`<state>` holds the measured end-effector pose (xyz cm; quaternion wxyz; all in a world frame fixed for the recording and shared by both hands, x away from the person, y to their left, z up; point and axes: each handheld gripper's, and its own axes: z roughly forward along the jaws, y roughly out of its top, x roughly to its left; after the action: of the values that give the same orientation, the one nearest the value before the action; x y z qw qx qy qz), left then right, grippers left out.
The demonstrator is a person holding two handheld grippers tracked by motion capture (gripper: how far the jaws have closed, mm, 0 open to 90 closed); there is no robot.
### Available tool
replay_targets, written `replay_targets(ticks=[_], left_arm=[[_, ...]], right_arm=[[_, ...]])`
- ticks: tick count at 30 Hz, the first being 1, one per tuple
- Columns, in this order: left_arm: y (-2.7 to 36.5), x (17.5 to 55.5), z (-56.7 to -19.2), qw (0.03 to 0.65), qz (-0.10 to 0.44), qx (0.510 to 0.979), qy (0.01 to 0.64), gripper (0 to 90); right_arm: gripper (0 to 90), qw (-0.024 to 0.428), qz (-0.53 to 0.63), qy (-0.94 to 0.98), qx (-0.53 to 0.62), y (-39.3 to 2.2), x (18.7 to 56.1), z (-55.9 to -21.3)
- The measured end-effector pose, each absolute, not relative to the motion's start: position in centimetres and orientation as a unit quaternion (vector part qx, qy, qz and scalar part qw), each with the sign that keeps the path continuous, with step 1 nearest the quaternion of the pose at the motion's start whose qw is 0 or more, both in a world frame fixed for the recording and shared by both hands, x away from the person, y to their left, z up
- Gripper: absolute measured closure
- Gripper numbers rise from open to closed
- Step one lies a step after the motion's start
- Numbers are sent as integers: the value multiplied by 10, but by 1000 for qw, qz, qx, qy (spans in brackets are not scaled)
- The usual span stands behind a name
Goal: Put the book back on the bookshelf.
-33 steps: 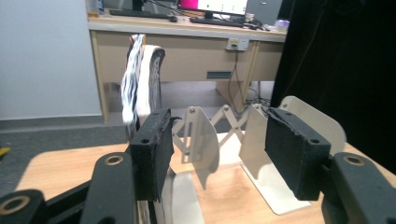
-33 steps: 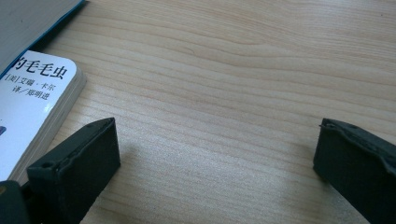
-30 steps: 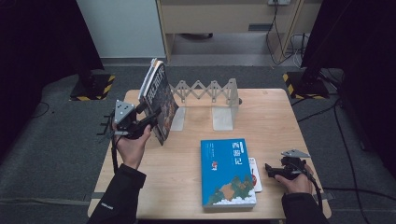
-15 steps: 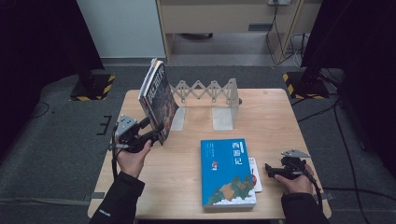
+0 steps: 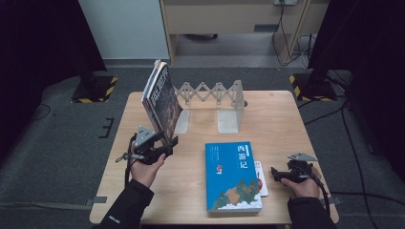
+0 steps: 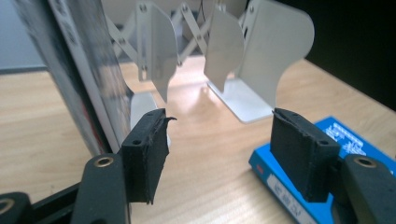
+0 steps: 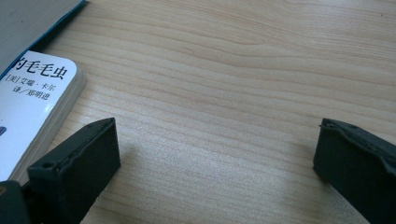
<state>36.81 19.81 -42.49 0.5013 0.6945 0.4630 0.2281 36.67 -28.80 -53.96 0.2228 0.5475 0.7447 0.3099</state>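
A dark-covered book [image 5: 162, 100] stands tilted against the left end of a white folding metal book rack [image 5: 215, 102]. My left gripper [image 5: 171, 144] is open just below the book's lower corner. In the left gripper view its jaws [image 6: 219, 121] have only bare table between them, with the dark book [image 6: 79, 70] just left of the left jaw and the rack [image 6: 224, 56] ahead. A blue book [image 5: 234, 176] lies flat on a small white book [image 5: 260, 179]. My right gripper [image 5: 274, 173] rests open near the white book [image 7: 32, 107], its jaws [image 7: 218, 126] empty.
The wooden table [image 5: 286, 124] stands on grey floor, with a cabinet and cables behind it. The rack's upright plates leave slots between them. In the left gripper view the blue book [image 6: 299, 191] lies close behind the right jaw.
My left gripper has come down from the middle of the dark book's cover to its lower corner. The book stays tilted against the rack. The right hand has not moved.
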Motion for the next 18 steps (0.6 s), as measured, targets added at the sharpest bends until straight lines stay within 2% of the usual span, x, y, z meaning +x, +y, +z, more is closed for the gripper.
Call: replay_targets(ticks=[3,4,5,8,18], left_arm=[[195,369,-432,499,211,699,467,358],[192,369,-436,494,206,704,466,356],[192,369,-436,494,206,704,466,354],[188,369,-440,489,200,712,463,354],[173,372,-458,480,160,735,451,320]], right_arm=[[21,223,308,741,553,-287,367,-539],[73,223,302,740,558,-288,368,-537],[73,223,302,740,558,-288,368,-537],[145,211,301,741,561,-289,368,-531],[183,214,353,731,544,-275,364,-510]])
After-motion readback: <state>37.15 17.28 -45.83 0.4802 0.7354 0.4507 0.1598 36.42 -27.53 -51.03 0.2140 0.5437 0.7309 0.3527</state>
